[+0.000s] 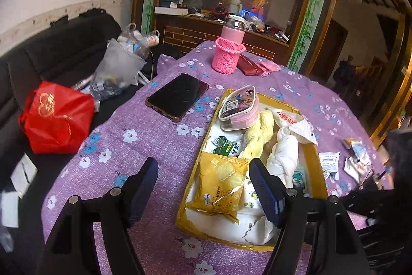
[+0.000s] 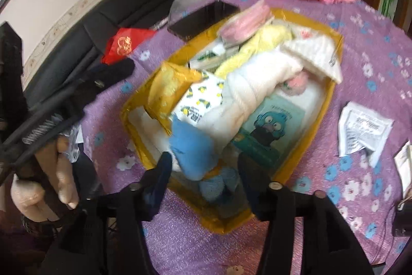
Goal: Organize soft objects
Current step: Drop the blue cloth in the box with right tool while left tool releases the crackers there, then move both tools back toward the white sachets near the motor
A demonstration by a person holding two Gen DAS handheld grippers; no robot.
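A yellow box (image 1: 313, 159) on the purple flowered tablecloth holds soft things: a white knotted towel (image 1: 282, 151), a yellow towel (image 1: 257, 133), a pink pouch (image 1: 238, 106), a yellow cracker pack (image 1: 219, 184) and white cloths. My left gripper (image 1: 203, 187) is open and empty above the box's near left edge. In the right wrist view the box (image 2: 332, 92) shows the white towel (image 2: 252, 92) and a blue towel (image 2: 193, 146) at its near end. My right gripper (image 2: 203, 172) is open just above the blue towel, apart from it.
A black phone (image 1: 177, 96) lies left of the box. A pink knitted cup holder (image 1: 228, 54) and a red wallet (image 1: 249, 66) stand at the back. White sachets (image 2: 363, 133) lie right of the box. A red bag (image 1: 55, 117) sits on the dark sofa.
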